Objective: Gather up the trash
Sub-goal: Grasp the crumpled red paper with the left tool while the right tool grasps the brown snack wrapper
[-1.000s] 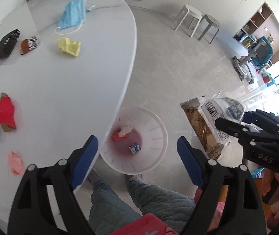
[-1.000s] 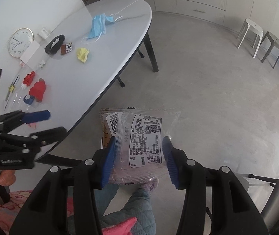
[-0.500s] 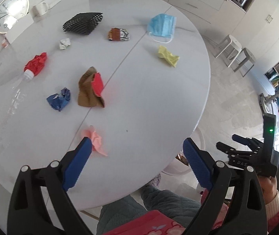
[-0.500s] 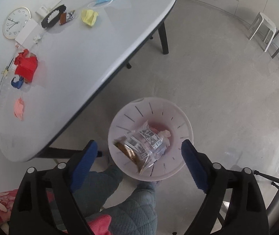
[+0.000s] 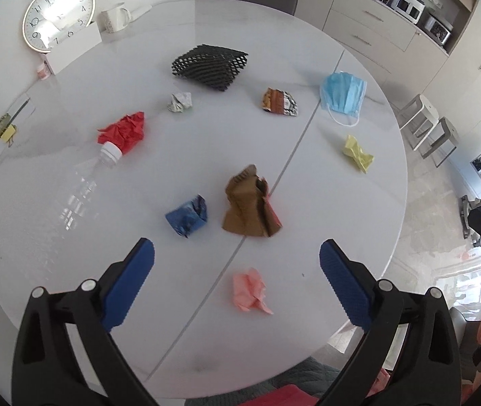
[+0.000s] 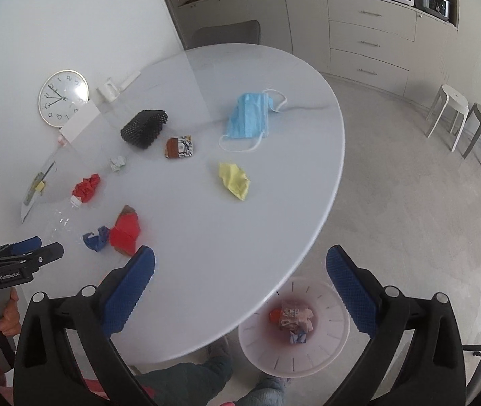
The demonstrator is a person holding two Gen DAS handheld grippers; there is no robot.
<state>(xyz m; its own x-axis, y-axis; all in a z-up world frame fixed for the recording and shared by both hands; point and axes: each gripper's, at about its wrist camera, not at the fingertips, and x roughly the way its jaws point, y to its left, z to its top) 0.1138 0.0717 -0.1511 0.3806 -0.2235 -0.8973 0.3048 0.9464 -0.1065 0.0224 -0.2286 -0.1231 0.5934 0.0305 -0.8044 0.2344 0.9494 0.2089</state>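
Note:
Trash lies scattered on the white oval table [image 5: 308,203]: a pink paper wad [image 5: 250,290], a brown and red wrapper [image 5: 248,204], a blue wrapper [image 5: 188,216], a yellow wad [image 5: 358,153], a blue face mask [image 5: 343,94], a black mesh [image 5: 210,65], a red wad [image 5: 123,131]. My left gripper [image 5: 237,282] is open and empty, just above the pink wad. My right gripper [image 6: 240,286] is open and empty over the table's near edge. The white bin [image 6: 325,352] stands on the floor below, holding the clear snack bag [image 6: 292,314].
A clear plastic bottle [image 5: 81,182] lies at the table's left. A clock [image 5: 58,15], a mug [image 5: 115,20] and a white box stand at the far edge. Two stools [image 6: 460,115] and cabinets stand across the floor. The person's legs show under the table.
My right gripper opened and dropped the snack bag into the bin, then rose toward the table. My left gripper swung from the bin to over the table near the pink wad.

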